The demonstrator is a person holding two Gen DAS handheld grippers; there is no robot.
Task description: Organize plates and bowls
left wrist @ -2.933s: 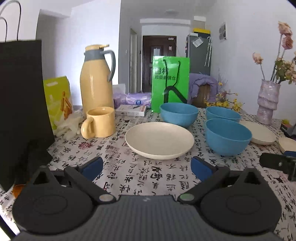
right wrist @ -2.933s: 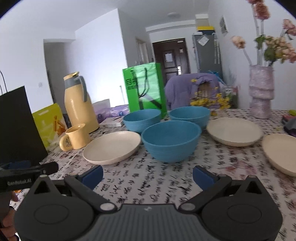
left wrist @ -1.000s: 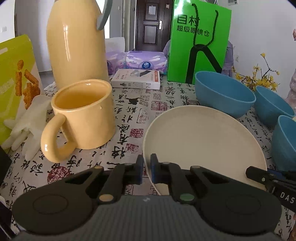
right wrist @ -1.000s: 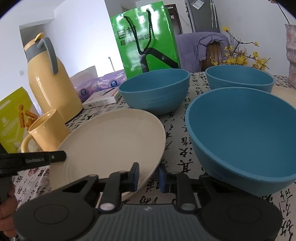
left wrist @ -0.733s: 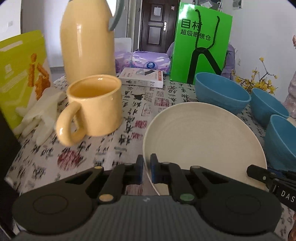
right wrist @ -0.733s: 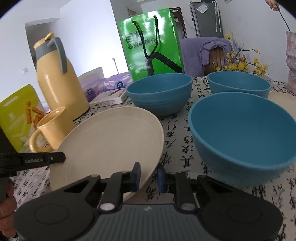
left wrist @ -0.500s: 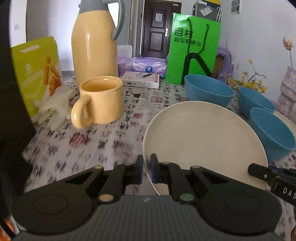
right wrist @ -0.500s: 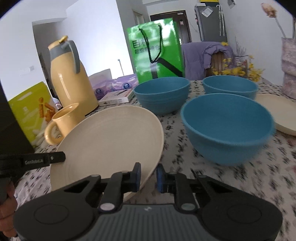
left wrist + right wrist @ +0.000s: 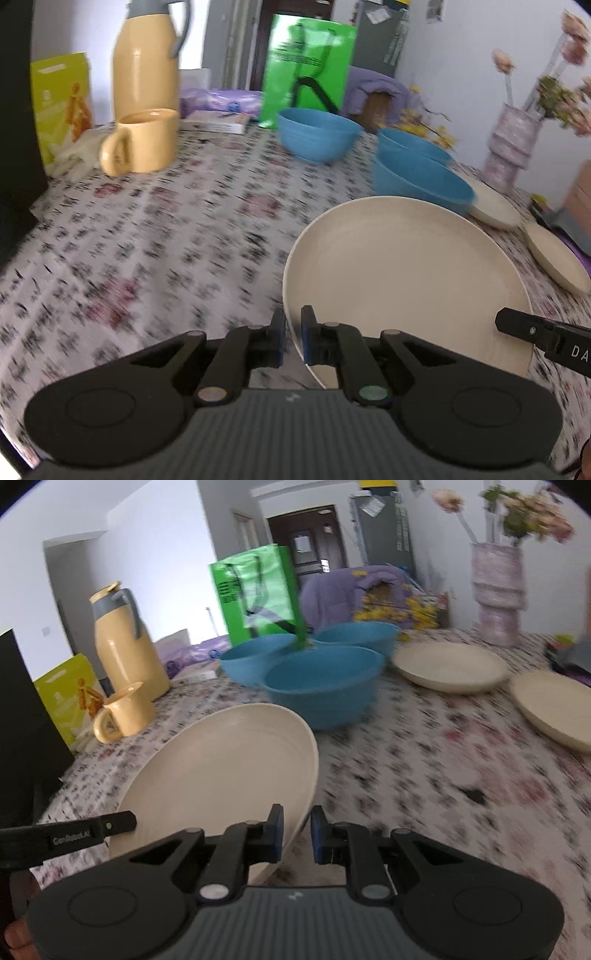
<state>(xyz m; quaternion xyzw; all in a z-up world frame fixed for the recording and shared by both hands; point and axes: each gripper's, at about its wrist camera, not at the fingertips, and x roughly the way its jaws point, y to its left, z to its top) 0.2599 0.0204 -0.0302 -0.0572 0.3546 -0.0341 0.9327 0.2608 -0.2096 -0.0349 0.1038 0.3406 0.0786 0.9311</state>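
A cream plate [image 9: 406,280] hangs tilted above the patterned tablecloth, held from both sides. My left gripper [image 9: 293,325] is shut on its left rim. My right gripper [image 9: 297,830] is shut on the right rim of the same plate [image 9: 221,768]. Three blue bowls stand behind it: the nearest bowl [image 9: 321,686], a left bowl [image 9: 255,661] and a far bowl [image 9: 358,633]. Two more cream plates lie to the right, one [image 9: 450,668] beside the bowls and one [image 9: 554,709] near the right edge.
A yellow mug [image 9: 144,146] and a tall yellow jug [image 9: 146,70] stand at the back left, next to a snack bag [image 9: 62,99] and a black bag [image 9: 14,110]. A green bag [image 9: 306,66] stands behind the bowls. A flower vase [image 9: 496,590] is at the far right.
Both grippers closed on the plate's rims, lifted it and carried it right, away from the mug. The two other cream plates now show at the right.
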